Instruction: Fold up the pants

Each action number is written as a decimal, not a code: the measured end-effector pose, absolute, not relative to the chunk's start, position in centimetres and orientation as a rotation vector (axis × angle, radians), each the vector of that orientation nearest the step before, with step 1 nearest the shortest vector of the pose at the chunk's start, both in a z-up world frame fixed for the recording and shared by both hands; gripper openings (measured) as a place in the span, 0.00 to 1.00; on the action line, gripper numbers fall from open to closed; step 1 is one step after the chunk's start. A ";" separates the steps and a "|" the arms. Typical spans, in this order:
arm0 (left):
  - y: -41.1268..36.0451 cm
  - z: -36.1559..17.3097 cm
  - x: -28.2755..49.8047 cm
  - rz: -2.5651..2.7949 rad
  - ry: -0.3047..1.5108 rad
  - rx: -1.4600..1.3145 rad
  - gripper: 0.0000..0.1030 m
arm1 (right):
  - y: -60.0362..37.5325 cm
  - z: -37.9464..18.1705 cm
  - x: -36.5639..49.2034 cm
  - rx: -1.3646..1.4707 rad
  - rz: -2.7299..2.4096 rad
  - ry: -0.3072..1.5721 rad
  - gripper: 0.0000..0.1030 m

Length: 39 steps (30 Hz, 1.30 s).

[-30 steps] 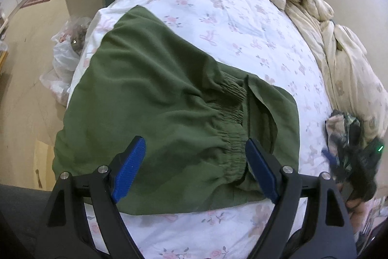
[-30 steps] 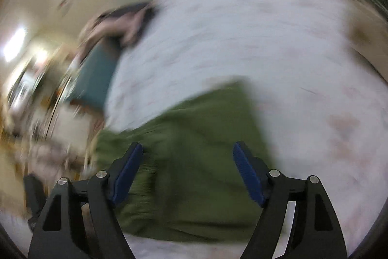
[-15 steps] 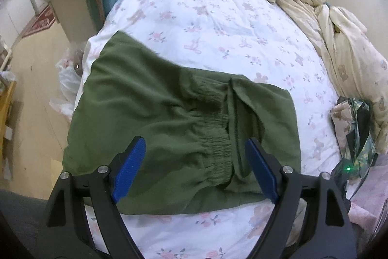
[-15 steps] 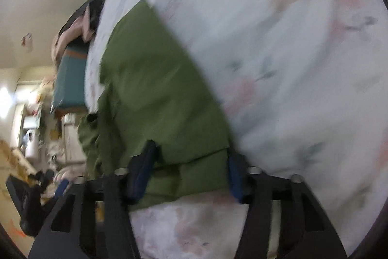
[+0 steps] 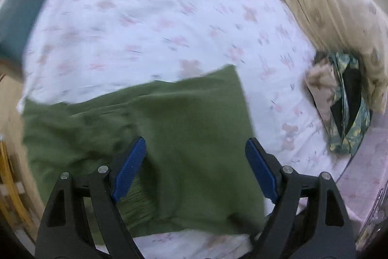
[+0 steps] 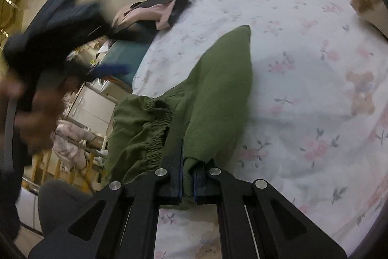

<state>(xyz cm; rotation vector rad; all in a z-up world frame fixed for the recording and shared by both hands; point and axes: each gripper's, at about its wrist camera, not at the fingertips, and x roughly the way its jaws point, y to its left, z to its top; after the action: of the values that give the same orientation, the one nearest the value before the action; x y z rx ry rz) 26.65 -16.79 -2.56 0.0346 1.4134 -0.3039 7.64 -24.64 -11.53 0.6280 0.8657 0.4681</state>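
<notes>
Green pants (image 5: 189, 128) lie partly folded on the flowered bed sheet (image 5: 145, 28), elastic waistband toward the bed's left edge. My left gripper (image 5: 195, 169) hovers over them, pointing steeply down, open, with nothing pressed between its blue pads; this view is smeared by motion. In the right wrist view my right gripper (image 6: 186, 176) is shut on a bunched edge of the pants (image 6: 218, 94) beside the waistband (image 6: 155, 128), and the cloth rises in a ridge from the pads. A hand (image 6: 36, 108) with the blurred left tool fills the upper left there.
A cream quilt (image 5: 327, 4) is heaped along the far right of the bed. A patterned dark garment (image 5: 346, 113) lies to the right of the pants. Pink clothing (image 6: 150, 11) rests at the bed's far corner on a teal box (image 5: 17, 16). The bed drops to floor at left.
My right gripper went from open to shut, pinching the pants' edge and pulling it up. My left gripper swept to the right across the pants, still open.
</notes>
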 end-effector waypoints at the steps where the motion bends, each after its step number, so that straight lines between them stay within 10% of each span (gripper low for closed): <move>1: -17.9 -3.5 27.1 -0.323 1.450 0.051 0.79 | -24.3 -11.4 7.7 0.615 0.479 0.865 0.04; 8: -23.0 -7.7 28.9 -0.355 1.525 0.205 0.79 | -22.5 -11.3 7.4 0.514 0.535 0.872 0.04; 14: -20.0 -7.3 28.5 -0.364 1.511 0.283 0.08 | -18.6 -9.2 6.9 0.356 0.641 0.817 0.04; 27: -1.2 3.7 28.2 -0.362 1.307 0.114 0.05 | -6.1 -1.8 7.3 0.186 0.814 0.741 0.04; 39: 17.4 -9.2 27.5 -0.125 1.398 -0.172 0.10 | 12.5 -10.3 9.0 -0.046 0.870 1.003 0.05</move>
<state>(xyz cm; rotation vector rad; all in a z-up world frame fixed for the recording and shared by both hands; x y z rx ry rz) 27.47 17.39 -9.20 -0.1723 1.3978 -0.1255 9.02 12.46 -10.28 -0.0459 1.0027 0.8699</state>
